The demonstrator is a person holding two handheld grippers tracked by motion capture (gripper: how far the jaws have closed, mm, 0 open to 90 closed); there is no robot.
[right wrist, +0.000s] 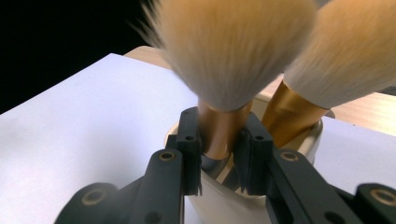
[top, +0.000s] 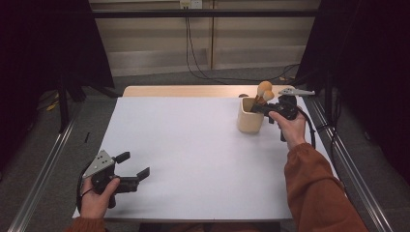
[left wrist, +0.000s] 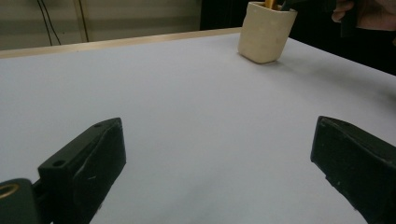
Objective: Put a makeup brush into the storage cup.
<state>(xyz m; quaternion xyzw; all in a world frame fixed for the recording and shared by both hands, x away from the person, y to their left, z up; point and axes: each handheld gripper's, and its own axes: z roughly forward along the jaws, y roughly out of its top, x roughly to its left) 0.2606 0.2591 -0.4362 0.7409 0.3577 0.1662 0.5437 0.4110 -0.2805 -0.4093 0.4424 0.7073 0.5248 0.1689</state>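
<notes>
Two brushes (right wrist: 261, 51) stand in the cup (top: 249, 119); the right gripper (right wrist: 223, 147) squeezes one, while the left gripper (top: 133, 166) gapes wide, holding nothing.

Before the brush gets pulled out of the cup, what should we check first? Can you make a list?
1. Right gripper shut on the brush: ok, both jaws press its gold handle just under the bristles.
2. Second brush free of the jaws: ok, it stands beside them, though its bristles crowd the held one.
3. Cup upright on the table: ok.
4. Something holding the cup down: not ok, the left gripper is open, far off at the near left corner.
5. Brush loose inside the cup: cannot tell, its lower end is hidden.
</notes>
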